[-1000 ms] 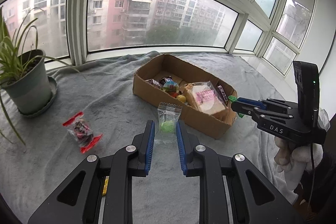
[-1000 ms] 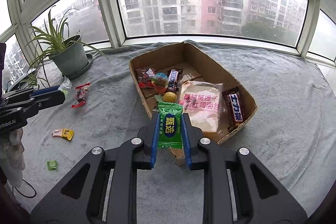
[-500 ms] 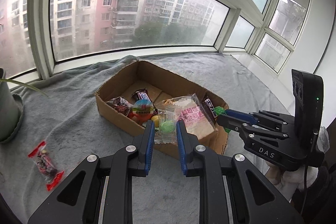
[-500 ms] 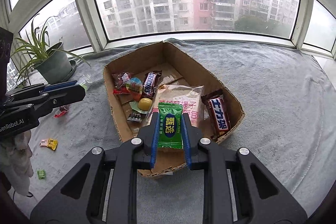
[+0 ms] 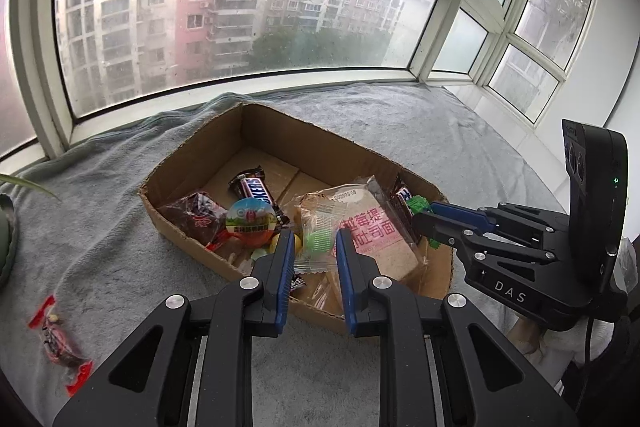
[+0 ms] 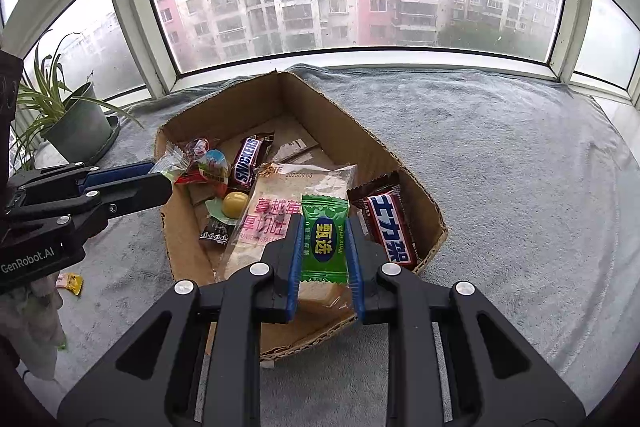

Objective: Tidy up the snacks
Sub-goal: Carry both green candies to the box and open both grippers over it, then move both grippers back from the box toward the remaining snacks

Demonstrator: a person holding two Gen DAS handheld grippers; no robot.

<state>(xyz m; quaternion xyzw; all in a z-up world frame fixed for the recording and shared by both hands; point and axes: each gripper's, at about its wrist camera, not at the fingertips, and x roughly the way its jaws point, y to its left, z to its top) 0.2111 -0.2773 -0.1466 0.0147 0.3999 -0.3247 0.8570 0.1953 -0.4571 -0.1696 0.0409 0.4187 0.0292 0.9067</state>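
the left gripper (image 5: 314, 247) has its blue pads pinched on a clear-wrapped green candy (image 5: 317, 239), held upright above the near edge of the cardboard box (image 5: 192, 155); the right gripper (image 6: 323, 247) is clamped narrow on a green candy packet (image 6: 323, 241), its long axis running away from the camera, over the box's near corner. only the right wrist view shows the yellow wrapper (image 6: 71, 281) on the grey blanket (image 6: 500, 167) and the potted plant (image 6: 76, 125); only the left shows the red-ended candy (image 5: 60, 341) lying on the blanket, well apart from the box. inside lie a snickers bar (image 6: 246, 163) and a bread pack (image 6: 280, 215)
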